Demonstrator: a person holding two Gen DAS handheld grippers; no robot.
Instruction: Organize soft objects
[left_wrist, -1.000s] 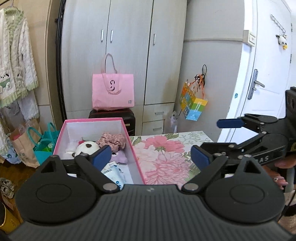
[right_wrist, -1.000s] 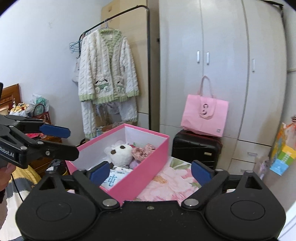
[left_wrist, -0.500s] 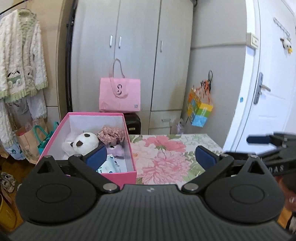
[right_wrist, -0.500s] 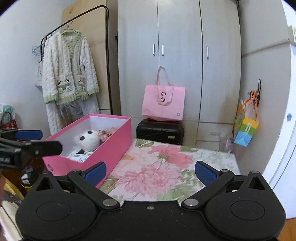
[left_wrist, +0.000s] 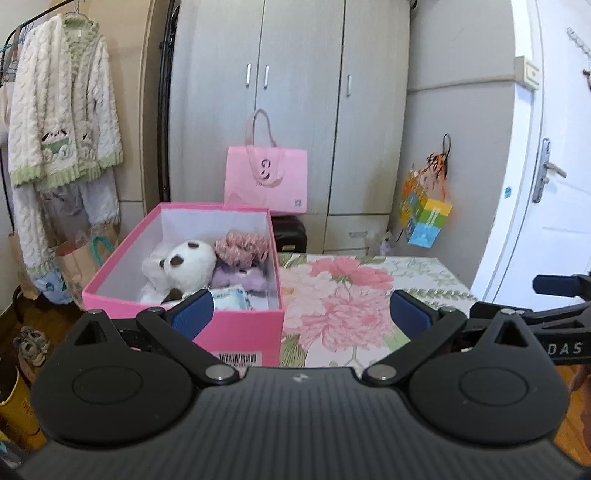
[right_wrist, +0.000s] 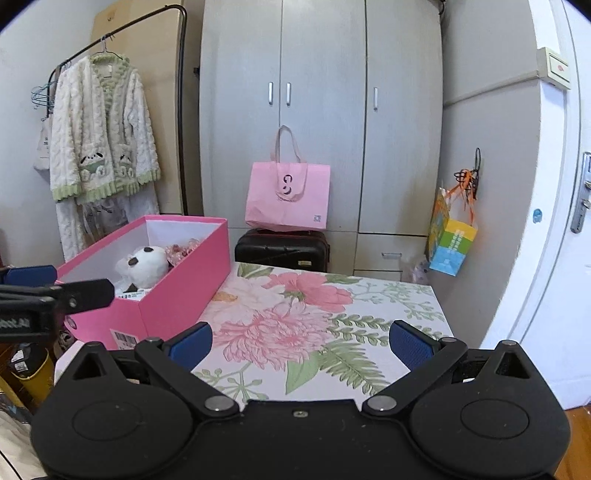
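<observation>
- your left gripper (left_wrist: 301, 314) hangs over the near edge of the table (left_wrist: 369, 295), its jaws wide apart and holding nothing.
- your right gripper (right_wrist: 301, 338) sits over the near right part of the table, jaws also wide apart and empty.
- the pink box (left_wrist: 236, 328) stands open on the left side of the table, its barcode end nearest you.
- inside the box lie a white plush panda (left_wrist: 184, 266), a pink scrunchie (left_wrist: 242, 248) to its right at the far side, a purple soft item (left_wrist: 240, 277) just nearer than that, and a tissue pack (left_wrist: 229, 299) at the near end.
- the flowered cloth on the table is bare to the right of the box.
- beyond the table, a pink bag (right_wrist: 288, 195) rests on a black suitcase (right_wrist: 282, 249) in front of the grey wardrobe (right_wrist: 321, 110).
- a fluffy cardigan (right_wrist: 101, 133) hangs on the rack at far left.
</observation>
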